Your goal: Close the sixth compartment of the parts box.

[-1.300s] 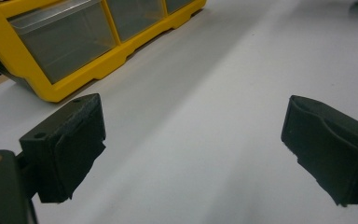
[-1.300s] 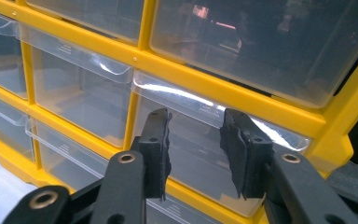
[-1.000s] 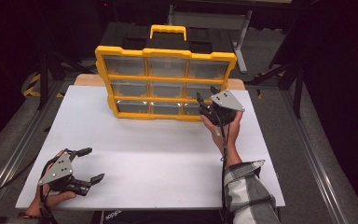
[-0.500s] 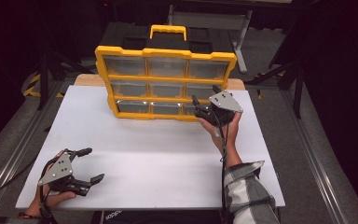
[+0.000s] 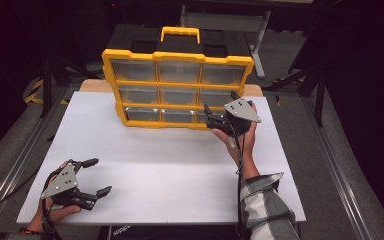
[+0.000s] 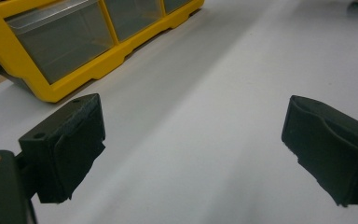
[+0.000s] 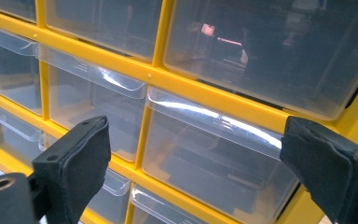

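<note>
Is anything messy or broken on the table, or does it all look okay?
Nothing stands out. The yellow drawer organizer stands on the white table, all its clear drawers pushed in. No spills or cracks that I can see.

Each hand-held gripper is black, with a grey three-cornered plate on top fixed by small dark screws, and a thin black cable trailing back along the forearm. The left hand-held gripper (image 5: 94,176) and the right hand-held gripper (image 5: 211,116) both carry two blocky jaws faced with matt black pads, each with a small round hole near the top. A brass-coloured ring sits at the base of the left jaw in both gripper views. The right forearm wears a grey-and-white plaid sleeve (image 5: 264,200); something reddish, perhaps a band, circles the left wrist.
</note>
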`<state>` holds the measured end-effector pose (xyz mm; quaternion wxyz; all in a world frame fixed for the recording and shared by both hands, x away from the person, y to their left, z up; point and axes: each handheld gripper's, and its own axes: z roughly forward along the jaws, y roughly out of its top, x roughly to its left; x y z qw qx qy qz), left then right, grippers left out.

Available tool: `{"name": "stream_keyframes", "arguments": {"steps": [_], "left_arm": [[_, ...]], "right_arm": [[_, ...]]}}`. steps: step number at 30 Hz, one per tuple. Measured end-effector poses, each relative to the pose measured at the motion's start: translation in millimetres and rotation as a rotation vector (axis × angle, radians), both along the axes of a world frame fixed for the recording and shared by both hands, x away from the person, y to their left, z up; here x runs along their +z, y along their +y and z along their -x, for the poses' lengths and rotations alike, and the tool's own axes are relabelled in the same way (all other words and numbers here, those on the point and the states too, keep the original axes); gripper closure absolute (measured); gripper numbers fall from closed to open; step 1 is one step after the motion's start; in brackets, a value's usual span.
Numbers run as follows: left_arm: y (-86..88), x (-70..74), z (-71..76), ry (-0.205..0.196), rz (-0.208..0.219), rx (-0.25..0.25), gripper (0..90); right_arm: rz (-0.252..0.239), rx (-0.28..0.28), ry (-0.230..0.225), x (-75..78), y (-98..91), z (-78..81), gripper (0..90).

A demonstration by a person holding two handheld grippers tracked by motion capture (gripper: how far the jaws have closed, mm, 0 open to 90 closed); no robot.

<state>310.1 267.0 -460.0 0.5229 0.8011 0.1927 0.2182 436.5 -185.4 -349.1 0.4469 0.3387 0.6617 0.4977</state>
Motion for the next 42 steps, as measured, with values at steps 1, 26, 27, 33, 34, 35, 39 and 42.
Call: {"name": "stream_keyframes", "arguments": {"steps": [1, 26, 27, 33, 34, 35, 39, 42], "left_arm": [[0.0, 0.0, 0.0, 0.0, 0.0, 0.0, 6.9], [0.3, 0.3, -0.1, -0.002, 0.002, 0.001, 6.9], [0.4, 0.3, 0.0, -0.002, 0.003, 0.0, 6.9], [0.1, 0.2, -0.1, -0.002, 0.002, 0.001, 6.8], [0.2, 0.3, -0.1, -0.002, 0.003, 0.0, 6.8], [0.1, 0.3, -0.1, -0.002, 0.003, 0.0, 6.8], [0.0, 0.1, -0.4, -0.002, 0.001, 0.0, 6.8], [0.0, 0.0, -0.4, 0.0, 0.001, 0.0, 6.8]], "right_arm": [[0.001, 0.002, 0.001, 0.1, 0.0, 0.3, 9.1], [0.028, 0.033, -0.028, 5.5, 1.8, 17.5, 10.6], [0.031, 0.032, -0.027, 5.1, 1.5, 17.9, 10.7], [0.038, 0.032, -0.026, 3.7, -1.0, 21.1, 11.3], [0.037, 0.033, -0.026, 3.6, -1.0, 21.5, 11.3], [0.038, 0.034, -0.026, 3.6, -1.1, 22.1, 11.3], [0.039, 0.043, -0.026, 3.2, -0.2, 25.6, 11.4], [0.044, 0.048, -0.028, 3.1, 1.1, 28.2, 12.3]]}}
